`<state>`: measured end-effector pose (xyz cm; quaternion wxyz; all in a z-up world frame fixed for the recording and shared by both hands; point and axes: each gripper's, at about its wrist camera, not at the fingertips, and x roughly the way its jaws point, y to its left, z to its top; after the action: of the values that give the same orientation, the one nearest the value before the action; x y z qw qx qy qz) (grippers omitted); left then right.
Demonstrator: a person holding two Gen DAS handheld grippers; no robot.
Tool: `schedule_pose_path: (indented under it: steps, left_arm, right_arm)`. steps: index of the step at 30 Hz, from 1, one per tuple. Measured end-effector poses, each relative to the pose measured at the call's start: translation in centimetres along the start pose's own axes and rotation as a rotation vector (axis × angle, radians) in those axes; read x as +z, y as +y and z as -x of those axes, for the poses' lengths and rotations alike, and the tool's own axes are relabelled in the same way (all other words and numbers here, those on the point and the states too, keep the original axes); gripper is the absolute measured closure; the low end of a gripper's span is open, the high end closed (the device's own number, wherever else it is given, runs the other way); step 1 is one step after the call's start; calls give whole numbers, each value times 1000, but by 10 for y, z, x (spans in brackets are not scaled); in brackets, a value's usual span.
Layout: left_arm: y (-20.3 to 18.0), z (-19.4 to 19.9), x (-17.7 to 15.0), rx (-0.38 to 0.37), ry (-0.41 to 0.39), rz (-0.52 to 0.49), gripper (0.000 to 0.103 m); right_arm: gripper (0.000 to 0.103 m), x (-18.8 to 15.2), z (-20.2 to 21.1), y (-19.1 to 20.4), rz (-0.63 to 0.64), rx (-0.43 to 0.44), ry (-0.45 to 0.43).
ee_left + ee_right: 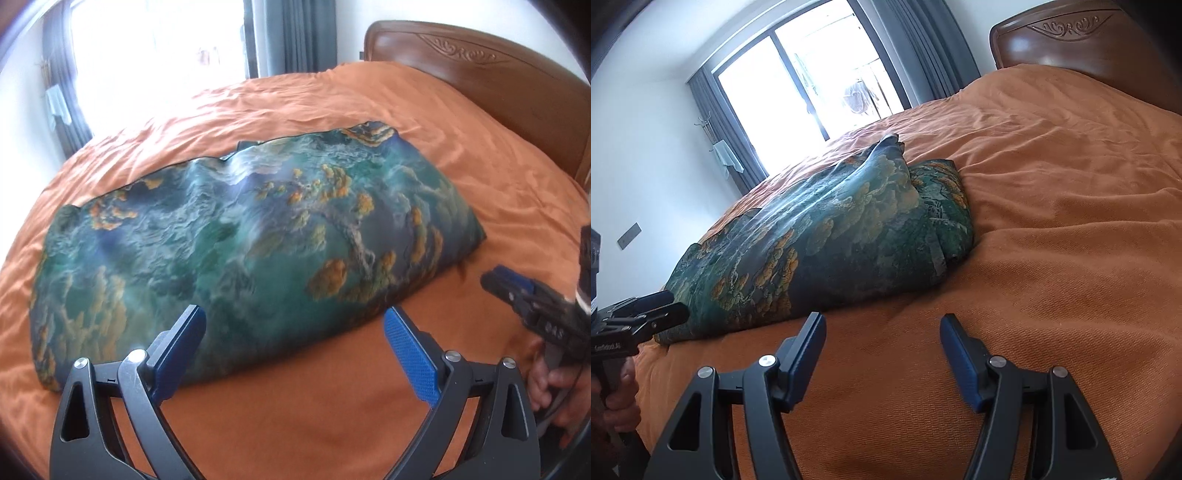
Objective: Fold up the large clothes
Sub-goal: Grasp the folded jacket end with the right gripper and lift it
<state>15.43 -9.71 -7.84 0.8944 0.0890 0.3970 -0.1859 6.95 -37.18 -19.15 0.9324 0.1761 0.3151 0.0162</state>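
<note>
A large green-blue garment (229, 243) with orange-yellow cloud print lies folded over in a long band across the orange bed (332, 406). My left gripper (293, 332) is open and empty, just above the garment's near edge. My right gripper (882, 332) is open and empty, over bare bedcover just in front of the garment (820, 243). The right gripper also shows at the right edge of the left wrist view (517, 291). The left gripper also shows at the left edge of the right wrist view (653, 314).
A carved brown wooden headboard (480, 62) stands at the right end of the bed. A bright window with grey curtains (798, 77) is on the far side. White walls lie to the left.
</note>
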Motion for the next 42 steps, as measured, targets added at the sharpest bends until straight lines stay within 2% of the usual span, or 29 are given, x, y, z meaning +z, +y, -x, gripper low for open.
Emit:
schedule_pose_path:
  steps: [4,8,10,13,16,19,21,22,23,24,26,31,36,38,42]
  left_arm:
    - [-2,-35,0,17,51,-4,5]
    - [-16,-57,-15,71,83,-89,0]
    - [-22,-53,-21,78,83,-131,1]
    - [-22,-40,-27,32,90,-153,1]
    - [-12,-22,-24,-30,104,-103,2]
    - [-2,0,-5,-56,79,-52,2]
    - [1,15,14,-72,54,-30,2]
    - [2,23,23,-85,42,-22,2]
    - [3,29,33,-95,32,-16,2]
    - [3,35,44,-107,25,-12,2]
    - [0,47,67,-144,17,-9,2]
    - [-26,46,126,-229,61,-66,2]
    - [-69,24,175,-213,158,-147,3]
    - [-76,23,183,-221,201,-152,3]
    - [-73,26,192,-191,243,-141,4]
  right_arm:
    - [37,1,-2,-4,-18,11,6]
    - [36,5,-7,-13,-61,28,19]
    - [36,7,-9,-20,-102,46,26]
    - [32,19,-20,-34,-230,68,61]
    - [26,33,-41,-47,-375,87,88]
    - [24,45,-70,-58,-480,104,122]
    - [27,52,-84,-61,-502,135,105]
    - [36,54,-87,-60,-492,144,93]
    - [51,55,-87,-58,-461,128,84]
    - [61,56,-85,-54,-425,114,76]
    - [68,56,-70,-38,-338,84,27]
    - [71,66,-28,19,-63,0,-114]
    - [72,74,-1,80,181,-45,-217]
    - [72,75,8,103,270,-42,-249]
    - [72,72,19,157,465,-14,-294]
